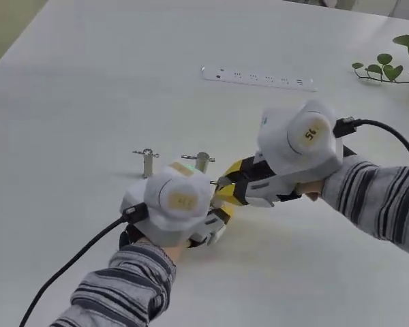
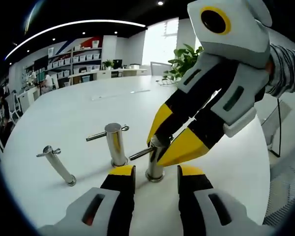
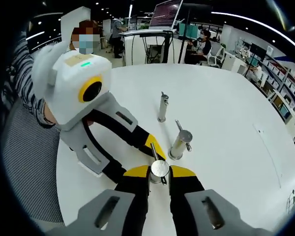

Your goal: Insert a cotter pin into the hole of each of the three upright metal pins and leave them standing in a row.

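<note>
Bottom centre of left gripper view: L gripper (image 2: 155, 173), jaws spread, flanking base of near pin (image 2: 155, 166), gap each side. Upper right: R gripper (image 2: 158, 147), jaws pinching that pin's head; cotter pin (image 2: 139, 154) poking out left. Mid-left: mid pin (image 2: 117, 145), far pin (image 2: 59, 167), cotters in, on table (image 2: 64, 115).

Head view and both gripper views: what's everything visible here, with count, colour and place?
metal pins: three, silver, upright in a row on the table.
cotter pins: three, silver, one at each pin's top.
power strip: one, white, table's far side.
plant: one, green, far right table edge.
table: one, white, under everything.
people: at least two, far desks behind.
cables: two, black, trailing from the grippers.
sleeves: two, grey-striped, behind the grippers.
left hand-held gripper: white, yellow-black jaws flanking nearest metal pin's base.
right hand-held gripper: same colours, jaws closed on that pin's top.
</note>
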Demonstrator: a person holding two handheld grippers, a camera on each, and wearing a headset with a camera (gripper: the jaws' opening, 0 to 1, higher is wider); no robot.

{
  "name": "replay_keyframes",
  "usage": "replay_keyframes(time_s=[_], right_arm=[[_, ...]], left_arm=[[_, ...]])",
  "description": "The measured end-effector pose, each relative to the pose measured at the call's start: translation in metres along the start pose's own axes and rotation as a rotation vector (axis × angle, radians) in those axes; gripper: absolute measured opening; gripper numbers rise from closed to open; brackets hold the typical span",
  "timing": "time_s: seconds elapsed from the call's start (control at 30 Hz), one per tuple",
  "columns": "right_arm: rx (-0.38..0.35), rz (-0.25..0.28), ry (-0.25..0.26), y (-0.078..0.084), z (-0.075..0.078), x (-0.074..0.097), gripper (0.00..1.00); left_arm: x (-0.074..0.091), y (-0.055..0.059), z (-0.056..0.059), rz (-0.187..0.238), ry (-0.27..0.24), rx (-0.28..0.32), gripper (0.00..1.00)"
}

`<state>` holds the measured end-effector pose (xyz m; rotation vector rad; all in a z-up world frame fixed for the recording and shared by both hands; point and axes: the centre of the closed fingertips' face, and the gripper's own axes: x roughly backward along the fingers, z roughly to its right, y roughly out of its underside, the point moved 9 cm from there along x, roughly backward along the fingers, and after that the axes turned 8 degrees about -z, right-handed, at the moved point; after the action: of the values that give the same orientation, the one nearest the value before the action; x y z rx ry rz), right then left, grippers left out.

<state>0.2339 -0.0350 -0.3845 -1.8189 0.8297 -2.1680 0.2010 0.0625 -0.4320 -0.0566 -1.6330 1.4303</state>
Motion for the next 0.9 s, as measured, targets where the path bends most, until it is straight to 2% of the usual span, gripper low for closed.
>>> replay_keyframes(time_s=[0.1,0.2,0.53,0.9], right_arm=[[-0.020,0.002,-0.010,0.000,0.000,0.000,0.09],[-0.075,0.020,-0.038,0.000,0.001,0.002,0.08],[-0.076,-0.006,0.004,0.006,0.018,0.009,0.08],[-0.073,-0.057,0.026,0.014,0.047,0.017,0.08]], left_arm=[[0.004,-0.003,-0.002,0.010,0.015,0.010,0.35],[0.007,-0.007,-0.003,0.026,0.039,0.025,0.37],[0.016,-0.014,-0.003,0.049,0.073,0.040,0.42],[0.025,-0.017,-0.006,0.039,0.061,0.039,0.46]])
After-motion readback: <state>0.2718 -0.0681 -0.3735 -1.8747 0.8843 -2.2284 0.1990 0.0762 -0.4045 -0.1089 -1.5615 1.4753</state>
